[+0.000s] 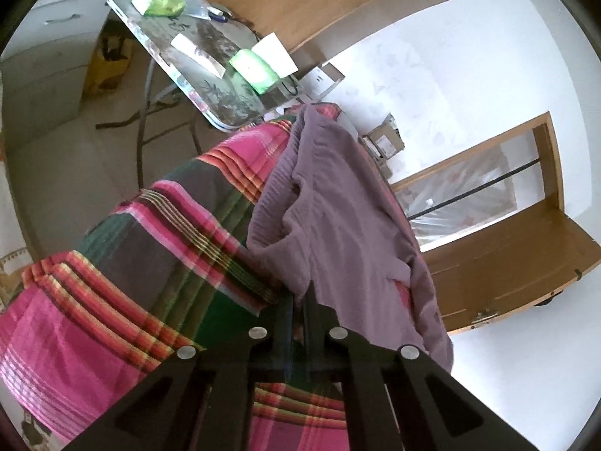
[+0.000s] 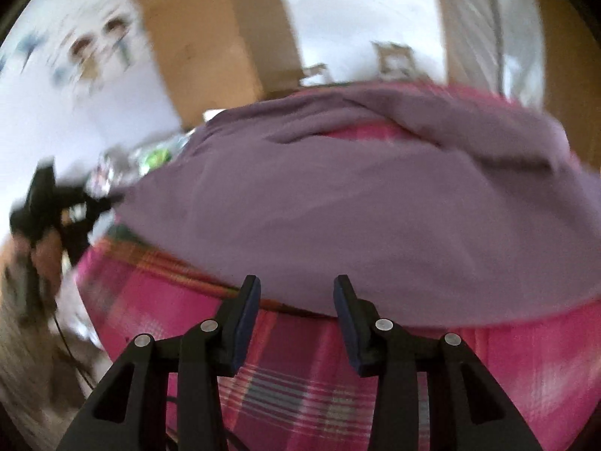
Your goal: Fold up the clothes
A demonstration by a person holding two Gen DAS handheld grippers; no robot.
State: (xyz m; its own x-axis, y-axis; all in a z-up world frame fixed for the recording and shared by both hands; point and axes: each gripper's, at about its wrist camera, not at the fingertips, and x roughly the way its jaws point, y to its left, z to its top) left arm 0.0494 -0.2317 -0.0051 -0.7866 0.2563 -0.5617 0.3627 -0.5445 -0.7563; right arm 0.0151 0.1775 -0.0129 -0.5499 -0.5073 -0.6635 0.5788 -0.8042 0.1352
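Left tool (image 1: 298, 297) pinches purple garment's (image 1: 338, 203) edge.

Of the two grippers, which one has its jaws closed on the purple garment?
The left gripper: its jaws pinch the purple garment. The right gripper is open, holding nothing.

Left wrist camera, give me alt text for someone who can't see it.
The left gripper is shut on the edge of a purple garment that lies on a pink and green striped cloth. Behind stand a glass table holding green packets and papers, a white wall, and wooden doors.
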